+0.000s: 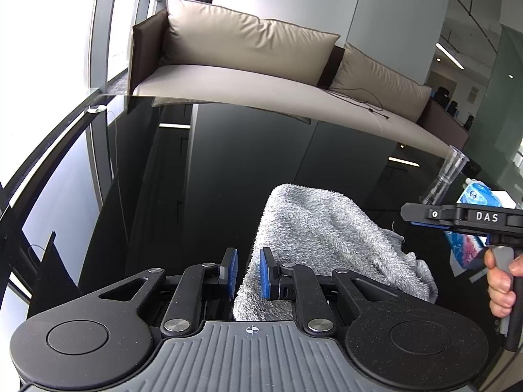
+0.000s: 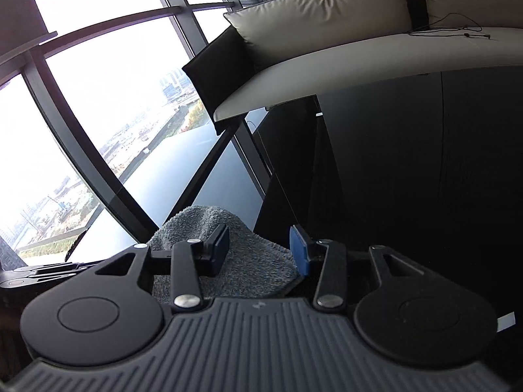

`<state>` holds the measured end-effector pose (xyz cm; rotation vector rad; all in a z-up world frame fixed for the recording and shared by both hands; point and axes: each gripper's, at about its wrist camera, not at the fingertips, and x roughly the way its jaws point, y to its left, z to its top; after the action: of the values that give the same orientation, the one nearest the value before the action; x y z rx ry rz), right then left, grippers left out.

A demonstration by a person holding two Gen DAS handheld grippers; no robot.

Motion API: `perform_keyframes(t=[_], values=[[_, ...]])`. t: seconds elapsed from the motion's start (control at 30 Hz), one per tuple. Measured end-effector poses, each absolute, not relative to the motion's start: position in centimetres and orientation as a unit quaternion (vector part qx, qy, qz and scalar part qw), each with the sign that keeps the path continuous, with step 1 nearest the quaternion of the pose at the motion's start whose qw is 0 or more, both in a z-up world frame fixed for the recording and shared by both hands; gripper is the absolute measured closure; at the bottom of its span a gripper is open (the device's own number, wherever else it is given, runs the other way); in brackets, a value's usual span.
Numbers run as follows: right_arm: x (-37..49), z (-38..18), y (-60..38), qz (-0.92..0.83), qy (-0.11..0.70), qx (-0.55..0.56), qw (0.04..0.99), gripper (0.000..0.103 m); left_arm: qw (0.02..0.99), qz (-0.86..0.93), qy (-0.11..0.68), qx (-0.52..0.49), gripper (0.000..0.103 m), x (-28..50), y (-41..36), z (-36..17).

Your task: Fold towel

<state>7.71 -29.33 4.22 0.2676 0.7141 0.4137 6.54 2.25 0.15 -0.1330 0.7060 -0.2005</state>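
The main risk, as I judge it, is a grab that takes only one layer or none. The grey, fluffy terry towel (image 1: 330,245) sits humped and rumpled on the glossy black counter (image 1: 202,176), so its edges are hard to pick out; a tool closing on the bulge rather than a corner would drag the cloth into a worse heap. The counter looks slick, so the towel could also slide instead of folding. A clear plastic cup (image 1: 447,176) and a blue printed packet (image 1: 470,219) stand at the right edge of the left wrist view, near the towel, and a wide sweep could knock them.

The left tool (image 1: 248,272) has its blue pads a modest gap apart and holds nothing. In its view the towel fills the lower centre-right; the right pad (image 1: 265,274) lies over the towel's left margin, though I cannot tell whether it touches the cloth, while the left pad sits over bare counter.

The right tool (image 2: 261,254) is spread wider, also empty. In its view the towel lies in the lower centre, between and behind the pads, mostly toward the left pad (image 2: 219,250). In the left wrist view the right tool appears at the right edge, above the towel's far side.
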Motion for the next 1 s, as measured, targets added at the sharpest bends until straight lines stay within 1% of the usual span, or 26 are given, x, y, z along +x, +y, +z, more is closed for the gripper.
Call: perform_keyframes(t=[0.1, 0.13, 0.2, 0.33, 0.37, 0.43, 0.47, 0.6, 0.8, 0.9, 1.0], values=[[7.7, 3.5, -27.8, 0.188, 0.351, 0.068, 0.915, 0.059, 0.931, -0.099, 0.346, -0.065, 0.090, 6.5, 2.2, 0.1], [7.7, 3.3, -27.6, 0.190, 0.353, 0.062, 0.914, 0.060, 0.931, -0.100, 0.346, -0.064, 0.090, 6.5, 2.1, 0.1], [7.7, 2.8, -27.4, 0.194, 0.355, 0.054, 0.913, 0.064, 0.931, -0.102, 0.346, -0.062, 0.090, 6.4, 2.1, 0.1], [8.0, 2.1, -26.8, 0.192, 0.358, 0.028, 0.913, 0.067, 0.930, -0.101, 0.346, -0.064, 0.090, 6.4, 2.2, 0.0], [7.9, 2.0, -27.1, 0.191, 0.357, 0.024, 0.914, 0.069, 0.930, -0.101, 0.346, -0.065, 0.090, 6.4, 2.2, 0.0], [7.6, 2.1, -27.2, 0.193, 0.357, 0.022, 0.914, 0.080, 0.931, -0.101, 0.346, -0.064, 0.090, 6.4, 2.1, 0.1], [7.5, 2.1, -27.1, 0.196, 0.358, 0.022, 0.913, 0.089, 0.930, -0.102, 0.346, -0.064, 0.090, 6.4, 2.0, 0.1], [7.5, 1.4, -26.0, 0.207, 0.358, 0.014, 0.910, 0.097, 0.930, -0.102, 0.346, -0.064, 0.090, 6.3, 2.0, 0.1], [6.5, 3.0, -26.9, 0.193, 0.320, 0.016, 0.927, 0.097, 0.931, -0.100, 0.346, -0.064, 0.090, 6.2, 2.1, 0.1], [6.6, 3.3, -27.3, 0.195, 0.317, 0.026, 0.928, 0.097, 0.931, -0.101, 0.346, -0.064, 0.090, 6.3, 2.0, 0.1], [6.9, 2.9, -27.5, 0.193, 0.333, 0.029, 0.922, 0.096, 0.930, -0.101, 0.347, -0.064, 0.090, 6.3, 2.0, 0.1]])
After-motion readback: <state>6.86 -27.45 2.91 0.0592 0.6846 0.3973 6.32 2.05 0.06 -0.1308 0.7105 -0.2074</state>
